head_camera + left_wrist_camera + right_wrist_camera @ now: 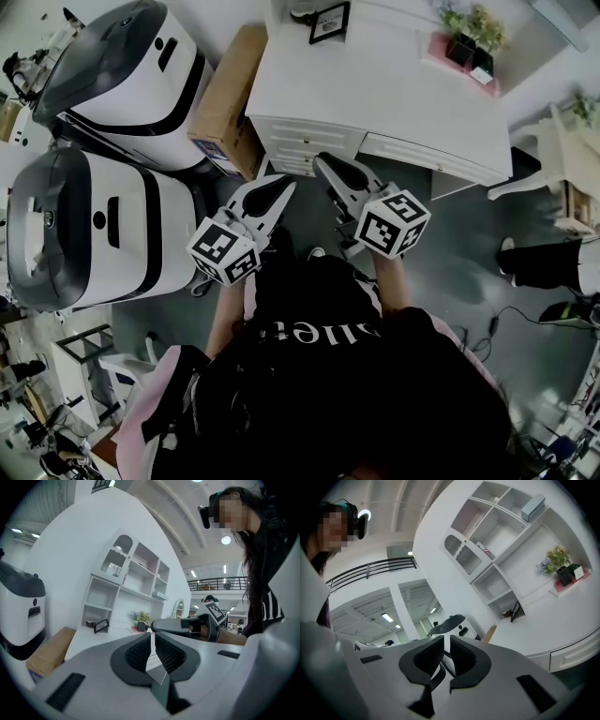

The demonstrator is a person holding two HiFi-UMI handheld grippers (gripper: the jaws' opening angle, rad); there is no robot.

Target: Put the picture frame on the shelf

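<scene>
The black picture frame (330,22) leans upright at the back of the white desk top (375,94), in front of the white shelf unit (136,573). It also shows in the left gripper view (101,626) and the right gripper view (517,611). My left gripper (281,184) and right gripper (324,161) hover side by side in front of the desk drawers, well short of the frame. On each gripper only a thin slit shows between the pads, with nothing in it. The right gripper (157,626) reaches across the left gripper view.
Two large white machines with dark lids (122,66) (84,234) stand at the left. A cardboard box (230,98) leans against the desk's left side. A potted plant (473,37) sits on a pink mat at the desk's right. A white chair (562,150) stands further right.
</scene>
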